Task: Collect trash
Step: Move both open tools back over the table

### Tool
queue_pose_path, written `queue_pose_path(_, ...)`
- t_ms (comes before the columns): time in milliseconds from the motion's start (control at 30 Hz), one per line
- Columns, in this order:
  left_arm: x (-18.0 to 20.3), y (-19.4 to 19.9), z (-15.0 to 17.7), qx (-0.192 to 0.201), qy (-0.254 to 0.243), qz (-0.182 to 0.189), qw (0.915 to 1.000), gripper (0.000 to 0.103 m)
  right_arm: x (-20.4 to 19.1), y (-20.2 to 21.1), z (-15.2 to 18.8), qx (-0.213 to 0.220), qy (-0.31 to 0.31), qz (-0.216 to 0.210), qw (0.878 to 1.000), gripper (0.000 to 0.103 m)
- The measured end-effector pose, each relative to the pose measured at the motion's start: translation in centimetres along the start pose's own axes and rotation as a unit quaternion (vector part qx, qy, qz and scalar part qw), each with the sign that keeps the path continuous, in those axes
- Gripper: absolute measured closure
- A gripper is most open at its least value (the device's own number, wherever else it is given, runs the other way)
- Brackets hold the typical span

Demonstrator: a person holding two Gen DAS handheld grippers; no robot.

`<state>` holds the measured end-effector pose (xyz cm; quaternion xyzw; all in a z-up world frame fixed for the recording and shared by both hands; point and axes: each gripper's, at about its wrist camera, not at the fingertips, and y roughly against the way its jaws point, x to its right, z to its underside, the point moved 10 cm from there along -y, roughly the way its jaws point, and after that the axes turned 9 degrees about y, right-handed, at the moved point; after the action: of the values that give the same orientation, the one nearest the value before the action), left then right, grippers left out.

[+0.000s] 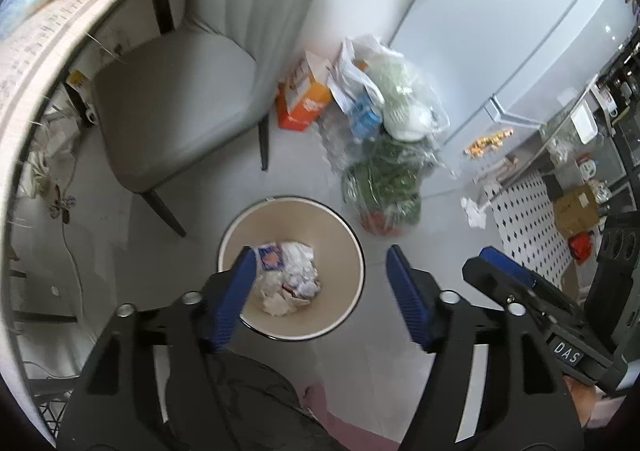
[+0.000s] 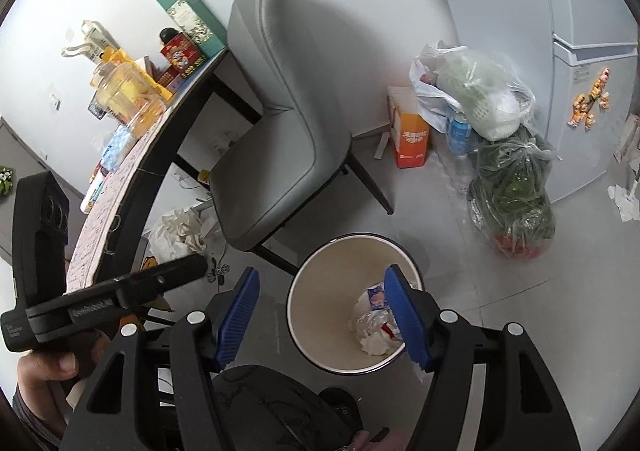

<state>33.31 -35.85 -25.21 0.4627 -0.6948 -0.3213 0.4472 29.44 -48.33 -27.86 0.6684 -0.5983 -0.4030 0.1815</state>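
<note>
A round beige trash bin (image 1: 344, 223) stands on the grey floor below both grippers; it also shows in the right wrist view (image 2: 312, 291). Crumpled white paper and wrappers (image 1: 292, 279) lie at its bottom, also seen in the right wrist view (image 2: 374, 327). My left gripper (image 1: 320, 275) is open and empty, above the bin. My right gripper (image 2: 320, 295) is open and empty, above the bin's left rim. The right gripper's body shows at the right of the left wrist view (image 1: 520, 291). Crumpled white paper (image 1: 474, 211) lies on the floor by the fridge.
A grey chair (image 2: 280, 123) stands behind the bin beside a cluttered table (image 2: 132, 155). Plastic bags of vegetables (image 2: 512, 187), water bottles and an orange box (image 2: 412, 139) sit against the wall by a white fridge (image 2: 580, 71). White bags (image 2: 180, 231) lie under the table.
</note>
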Motion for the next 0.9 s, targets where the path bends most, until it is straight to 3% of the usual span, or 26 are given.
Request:
queue_pose_path(300, -2.9, 5.0, -1.7, 0.058, 0.027, -0.006, 0.9979, 0.014, -3.4, 1.1, -0.8, 0.005, 0.028, 0.008, 1.000, 0.028)
queue_pose_path(433, -5.2, 7.9, -1.9, 0.085, 0.051, -0.004, 0.9950, 0.012, -5.6, 1.8, -1.1, 0.008, 0.046, 0.015, 0.999, 0.023)
queue_pose_path(600, -8.3, 11.7, -2.1, 0.122, 0.077, -0.002, 0.9896, 0.009, -9.6, 2.7, -2.0, 0.026, 0.072, 0.016, 0.997, 0.007)
queue_pose_path(900, -14.0, 19.0, -1.5, 0.188, 0.119, -0.006, 0.9749, 0.006, -17.5, 4.0, -3.2, 0.056, 0.117, 0.000, 0.992, 0.008)
